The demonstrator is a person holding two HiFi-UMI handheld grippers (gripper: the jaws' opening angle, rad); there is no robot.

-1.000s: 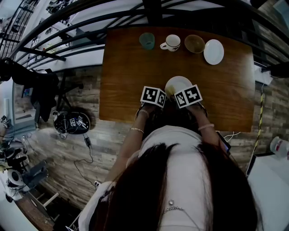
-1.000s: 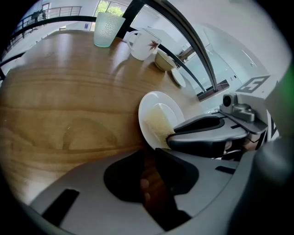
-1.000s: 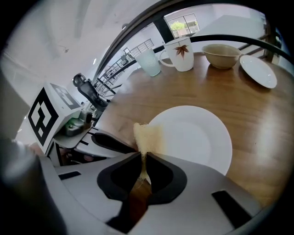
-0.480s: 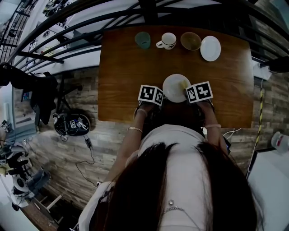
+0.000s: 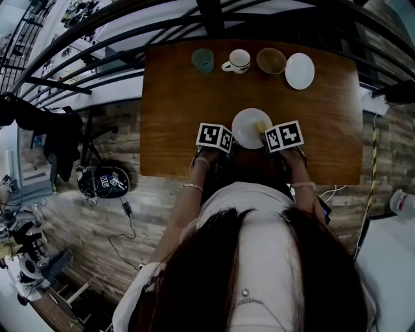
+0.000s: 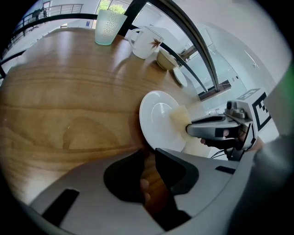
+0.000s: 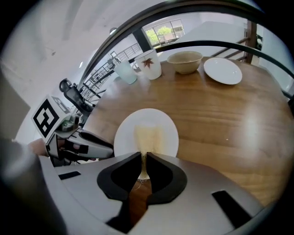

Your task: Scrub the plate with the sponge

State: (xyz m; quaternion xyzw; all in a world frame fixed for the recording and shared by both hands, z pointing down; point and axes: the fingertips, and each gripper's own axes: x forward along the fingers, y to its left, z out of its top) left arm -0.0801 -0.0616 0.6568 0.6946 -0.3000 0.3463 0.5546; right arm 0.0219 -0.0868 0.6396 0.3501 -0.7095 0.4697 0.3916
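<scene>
A white plate (image 5: 249, 128) lies on the wooden table (image 5: 175, 97) near its front edge. My left gripper (image 6: 149, 153) is at the plate's (image 6: 158, 121) left rim, its jaws closed on the edge. The right gripper (image 7: 144, 158) is shut on a thin yellow sponge (image 7: 148, 137) that lies pressed on the plate (image 7: 146, 133). In the head view the sponge (image 5: 262, 126) sits on the plate's right part, beside the right gripper's marker cube (image 5: 284, 137). The left gripper view shows the sponge (image 6: 180, 117) held by the right gripper's fingers (image 6: 211, 129).
Along the table's far edge stand a green cup (image 5: 203, 59), a white mug (image 5: 237, 61), a beige bowl (image 5: 271, 60) and a small white plate (image 5: 299, 71). A dark metal railing (image 5: 214, 19) runs behind them. Bare wood lies to the left and right of the plate.
The right gripper has dragged the sponge from the plate's left part to its right part. The left gripper has stayed at the plate's left rim.
</scene>
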